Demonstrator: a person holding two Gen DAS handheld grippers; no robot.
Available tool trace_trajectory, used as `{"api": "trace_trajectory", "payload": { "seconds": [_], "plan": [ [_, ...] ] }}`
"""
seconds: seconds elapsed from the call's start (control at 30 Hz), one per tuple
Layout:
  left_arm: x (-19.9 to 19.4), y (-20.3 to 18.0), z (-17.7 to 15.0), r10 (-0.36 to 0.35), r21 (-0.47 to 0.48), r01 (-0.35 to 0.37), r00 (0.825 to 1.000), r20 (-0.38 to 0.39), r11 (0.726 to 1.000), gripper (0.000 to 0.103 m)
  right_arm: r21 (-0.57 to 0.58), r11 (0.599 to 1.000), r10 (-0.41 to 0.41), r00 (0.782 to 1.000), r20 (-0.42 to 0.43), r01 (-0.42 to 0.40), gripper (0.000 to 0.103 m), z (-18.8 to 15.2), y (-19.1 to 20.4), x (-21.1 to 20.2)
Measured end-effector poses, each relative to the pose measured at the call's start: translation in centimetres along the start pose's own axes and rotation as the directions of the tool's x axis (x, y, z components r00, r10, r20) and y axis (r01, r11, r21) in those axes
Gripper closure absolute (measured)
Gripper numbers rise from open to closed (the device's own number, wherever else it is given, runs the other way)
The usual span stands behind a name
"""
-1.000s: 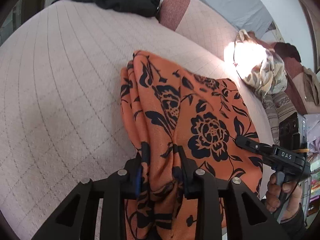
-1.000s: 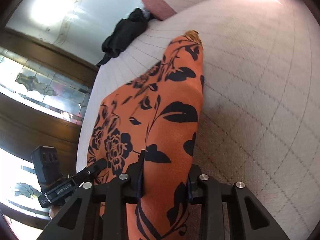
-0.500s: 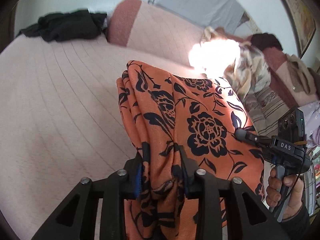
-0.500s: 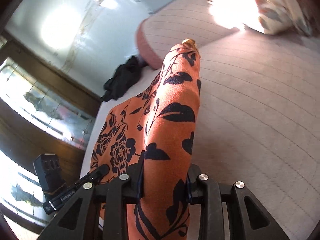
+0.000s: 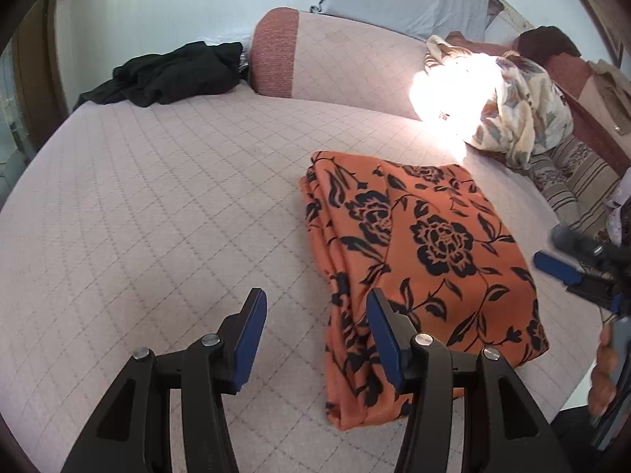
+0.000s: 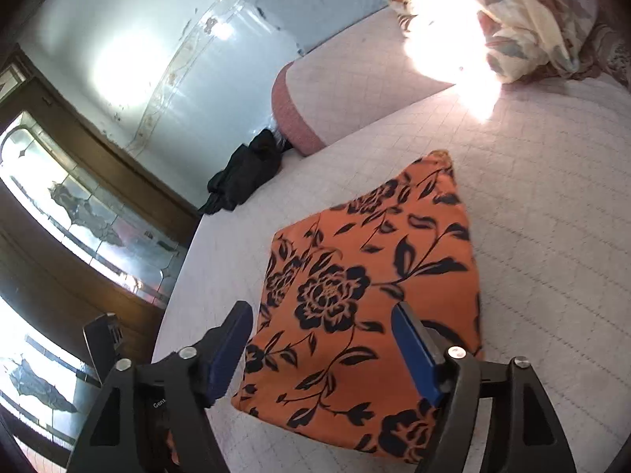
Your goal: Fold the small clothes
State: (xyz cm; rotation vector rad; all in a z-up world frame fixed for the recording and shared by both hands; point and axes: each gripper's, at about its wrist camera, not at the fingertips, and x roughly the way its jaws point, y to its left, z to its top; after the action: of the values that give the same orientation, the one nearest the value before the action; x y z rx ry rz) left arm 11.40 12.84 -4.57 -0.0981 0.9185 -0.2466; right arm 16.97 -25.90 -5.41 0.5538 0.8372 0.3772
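An orange cloth with a black flower print (image 5: 418,260) lies folded flat on the quilted pink bed (image 5: 157,213). It also shows in the right wrist view (image 6: 366,283). My left gripper (image 5: 313,331) is open and empty, just above the cloth's near left edge. My right gripper (image 6: 321,339) is open and empty above the cloth's near edge. The right gripper also shows at the right edge of the left wrist view (image 5: 568,260).
A black garment (image 5: 169,73) lies at the bed's far left corner beside a pink bolster (image 5: 335,55). A flowered blanket (image 5: 512,106) is heaped at the far right, partly washed out by sunlight. A wooden glass-panelled door (image 6: 79,213) stands left of the bed.
Both grippers opened and let go of the orange cloth, which dropped flat onto the bed. Both grippers pulled back from it.
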Motion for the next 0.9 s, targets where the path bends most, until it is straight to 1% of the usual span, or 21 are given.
{"api": "trace_trajectory", "payload": {
  "seconds": [0.03,0.07,0.1,0.13,0.2,0.23,0.27,0.3,0.33,0.37,0.43,0.47,0.57,0.63,0.67,0.73,0.83,0.9],
  "plan": [
    [-0.4,0.3,-0.1,0.006,-0.011,-0.006,1.0,-0.002,1.0,0.05,0.015,1.0,-0.014,0.999,-0.049,0.015,0.026,-0.4,-0.4,1.6],
    [-0.9,0.6,-0.3,0.011,-0.021,-0.011,1.0,-0.001,1.0,0.049,0.042,0.998,-0.052,0.994,-0.093,0.056,0.026,-1.1,-1.2,2.7],
    [-1.6,0.9,-0.6,0.022,-0.029,-0.022,1.0,0.003,0.999,0.045,0.07,0.993,-0.086,0.988,-0.128,0.096,0.026,-1.6,-1.9,3.5],
    [-2.4,1.3,-0.9,0.036,-0.031,-0.035,0.999,0.011,0.999,0.041,0.077,0.992,-0.093,0.989,-0.113,0.102,0.026,-1.9,-1.8,3.2],
    [-4.1,1.8,-1.5,0.061,-0.031,-0.06,0.997,0.049,0.998,0.022,0.048,0.993,-0.1,0.992,-0.071,0.104,0.026,-2.2,-0.2,1.7],
    [-4.9,2.0,-1.7,0.077,-0.035,-0.075,0.995,0.067,0.997,0.019,0.019,0.993,-0.116,0.992,-0.055,0.117,0.023,-2.4,0.8,0.6],
    [-5.6,2.1,-2.0,0.088,-0.041,-0.085,0.993,0.082,0.996,0.018,-0.009,0.991,-0.135,0.99,-0.036,0.135,0.02,-2.7,1.8,-0.2],
    [-6.2,2.2,-2.2,0.087,-0.045,-0.083,0.992,0.089,0.996,0.017,-0.038,0.987,-0.157,0.988,-0.008,0.157,0.014,-3.3,2.6,-1.2],
    [-6.7,2.0,-2.5,0.083,-0.049,-0.078,0.992,0.091,0.996,0.017,-0.069,0.979,-0.191,0.981,0.024,0.192,0.01,-4.2,3.5,-2.4],
    [-7.3,1.8,-2.9,0.083,-0.051,-0.078,0.993,0.088,0.996,0.016,-0.097,0.967,-0.231,0.972,0.041,0.234,0.009,-5.0,3.9,-3.3],
    [-8.2,1.3,-3.5,0.087,-0.043,-0.084,0.992,0.092,0.996,0.015,-0.148,0.931,-0.326,0.943,0.072,0.333,0.0,-7.2,4.5,-5.1],
    [-8.6,1.1,-3.8,0.098,-0.037,-0.095,0.99,0.098,0.995,0.014,-0.165,0.913,-0.364,0.927,0.085,0.374,0.0,-8.2,4.6,-5.9],
    [-9.8,0.3,-4.9,0.135,-0.024,-0.133,0.986,0.101,0.991,0.008,-0.201,0.864,-0.448,0.888,0.108,0.461,0.0,-11.0,4.3,-7.7],
    [-10.3,-0.1,-5.7,0.161,-0.018,-0.16,0.982,0.101,0.987,0.008,-0.216,0.842,-0.48,0.869,0.117,0.494,0.0,-12.2,4.3,-7.8],
    [-10.5,-0.3,-6.0,0.175,-0.02,-0.174,0.979,0.101,0.985,0.008,-0.224,0.836,-0.486,0.866,0.119,0.5,0.0,-12.7,4.3,-8.1],
    [-10.6,-0.7,-6.5,0.177,-0.013,-0.177,0.98,0.086,0.984,0.008,-0.237,0.827,-0.494,0.86,0.126,0.509,0.0,-13.3,4.6,-8.5],
    [-10.8,-1.2,-7.0,0.177,-0.006,-0.177,0.982,0.071,0.984,0.007,-0.257,0.815,-0.496,0.855,0.153,0.519,0.0,-13.3,5.4,-9.3],
    [-11.3,-1.6,-7.1,0.177,-0.016,-0.176,0.981,0.083,0.984,0.007,-0.264,0.811,-0.497,0.853,0.159,0.522,0.0,-13.0,5.8,-9.7]
  ]
}}
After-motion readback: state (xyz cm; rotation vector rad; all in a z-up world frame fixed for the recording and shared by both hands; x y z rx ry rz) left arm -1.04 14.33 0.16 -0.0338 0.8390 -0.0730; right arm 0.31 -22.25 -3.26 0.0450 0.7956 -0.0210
